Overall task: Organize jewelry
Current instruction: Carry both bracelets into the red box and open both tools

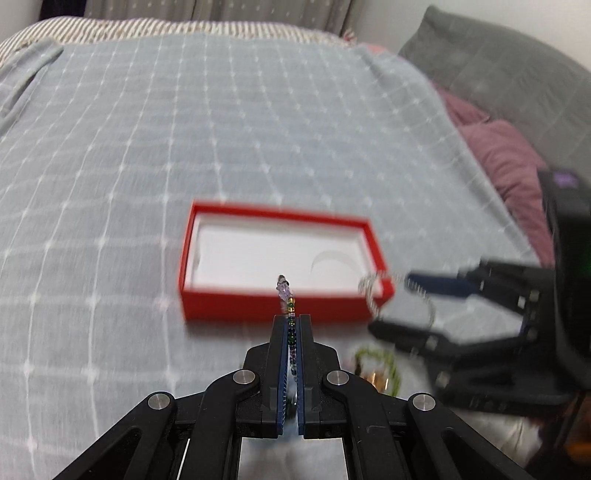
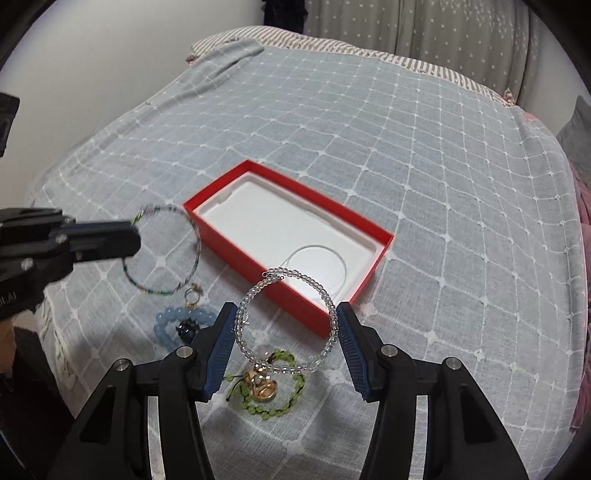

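Note:
An open red box [image 2: 295,299] with a white insert lies on the bed; it also shows in the left wrist view [image 1: 240,304]. My left gripper [image 1: 294,317] is shut on a thin multicoloured bead bracelet [image 1: 286,293], seen hanging from it in the right wrist view [image 2: 192,266]. My right gripper [image 2: 286,314] spans a clear bead bracelet [image 2: 332,317] between its fingers, holding it just before the box's near corner; the jaws stand wide. On the bed lie a green bead bracelet with a gold charm [image 2: 280,406], a blue bead bracelet [image 2: 166,325] and a small ring [image 2: 192,295].
The bed is covered with a grey checked blanket [image 2: 406,147]. Grey and purple pillows [image 1: 509,155] lie at the right. A striped sheet edge and curtains [image 2: 406,29] are at the far side.

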Motion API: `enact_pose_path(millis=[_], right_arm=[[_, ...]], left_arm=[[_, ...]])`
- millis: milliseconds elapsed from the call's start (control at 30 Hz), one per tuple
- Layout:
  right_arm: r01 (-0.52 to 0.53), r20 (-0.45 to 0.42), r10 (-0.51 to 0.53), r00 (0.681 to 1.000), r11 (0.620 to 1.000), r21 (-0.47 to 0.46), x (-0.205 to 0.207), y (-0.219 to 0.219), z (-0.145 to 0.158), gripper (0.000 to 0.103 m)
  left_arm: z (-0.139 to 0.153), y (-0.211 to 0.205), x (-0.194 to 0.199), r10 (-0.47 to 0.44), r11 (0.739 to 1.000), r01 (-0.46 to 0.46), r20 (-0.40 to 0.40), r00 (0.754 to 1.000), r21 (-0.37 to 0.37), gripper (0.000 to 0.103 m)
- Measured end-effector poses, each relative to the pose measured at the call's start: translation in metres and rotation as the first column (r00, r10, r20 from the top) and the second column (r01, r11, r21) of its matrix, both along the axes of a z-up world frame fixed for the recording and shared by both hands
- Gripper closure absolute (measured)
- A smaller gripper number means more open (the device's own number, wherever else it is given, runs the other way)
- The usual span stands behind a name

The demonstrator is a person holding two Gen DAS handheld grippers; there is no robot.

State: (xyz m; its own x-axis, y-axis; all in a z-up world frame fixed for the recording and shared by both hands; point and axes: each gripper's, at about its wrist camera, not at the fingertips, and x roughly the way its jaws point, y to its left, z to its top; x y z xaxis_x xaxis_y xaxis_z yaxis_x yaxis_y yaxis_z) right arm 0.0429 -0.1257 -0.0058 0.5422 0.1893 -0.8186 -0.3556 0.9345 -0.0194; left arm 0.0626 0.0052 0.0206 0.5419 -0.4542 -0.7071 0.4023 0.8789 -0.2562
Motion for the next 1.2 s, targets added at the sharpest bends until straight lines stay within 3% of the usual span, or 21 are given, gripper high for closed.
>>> enact_pose_path(millis=[67,267,433,667,1067,1133,1200], right_arm=[[0.017,0.003,-0.017,1.000,1.000,-0.003,0.005,-0.004,0.000,0.046],[0.060,0.012,-0.060,0.998,0.998,0.005,0.017,-0.013,0.001,0.046],[0.069,0.030,-0.070,0.997,0.997,0.023,0.031,-0.013,0.006,0.046],[0.066,0.022,-0.067,0.998,0.997,0.027,0.056,-0.003,-0.007,0.046],[0.045,0.015,-0.046,0.999,0.999,0.019,0.068,0.006,-0.020,0.039],[0.042,0.013,-0.042,0.999,0.999,0.022,0.067,0.006,-0.019,0.039],[0.037,0.009,-0.037,0.999,0.999,0.024,0.065,0.006,-0.017,0.039]], left_arm=[[0.004,-0.004,0.012,-0.015,1.000,0.016,0.025,1.000,-0.025,0.103],[-0.005,-0.011,0.047,-0.030,0.991,0.024,-0.039,0.999,-0.133,0.103],[-0.023,-0.015,0.066,0.039,0.997,-0.043,-0.071,0.997,-0.068,0.103],[-0.051,-0.010,0.077,0.105,0.991,-0.099,-0.061,0.993,0.088,0.103],[-0.053,-0.005,0.081,0.137,0.983,-0.133,-0.022,0.990,0.129,0.103],[-0.052,-0.004,0.080,0.135,0.983,-0.131,-0.025,0.991,0.126,0.099],[-0.051,-0.005,0.079,0.128,0.985,-0.124,-0.026,0.991,0.124,0.082]])
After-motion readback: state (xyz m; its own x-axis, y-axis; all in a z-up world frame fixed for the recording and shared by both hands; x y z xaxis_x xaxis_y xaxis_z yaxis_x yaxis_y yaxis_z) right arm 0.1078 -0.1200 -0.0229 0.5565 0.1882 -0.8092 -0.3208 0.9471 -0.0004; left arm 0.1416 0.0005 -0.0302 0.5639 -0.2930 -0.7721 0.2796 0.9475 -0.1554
